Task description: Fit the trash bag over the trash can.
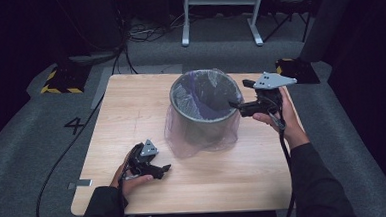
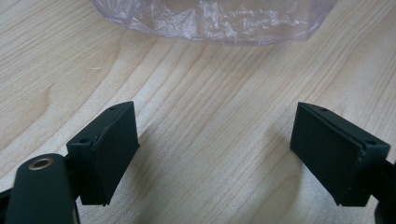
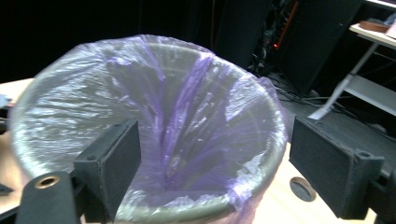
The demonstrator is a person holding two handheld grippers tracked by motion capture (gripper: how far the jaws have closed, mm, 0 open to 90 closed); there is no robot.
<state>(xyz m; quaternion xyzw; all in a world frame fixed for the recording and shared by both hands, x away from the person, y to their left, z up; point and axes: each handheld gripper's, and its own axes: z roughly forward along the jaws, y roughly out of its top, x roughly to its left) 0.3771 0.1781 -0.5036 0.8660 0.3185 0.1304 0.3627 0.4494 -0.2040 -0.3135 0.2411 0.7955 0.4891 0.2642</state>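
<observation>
High view shows the bin near the table's far edge, lined with a thin, soft purple bag, easy to tear; pinch its loose rim fold. Right gripper and left gripper both stand released.

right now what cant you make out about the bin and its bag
- Bottom of the bin: hidden by folds of the purple bag in the right gripper view.
- Whether the right tool touches the rim: too small in the high view.
- Bin wall: cut off by the top edge in the left gripper view.
</observation>
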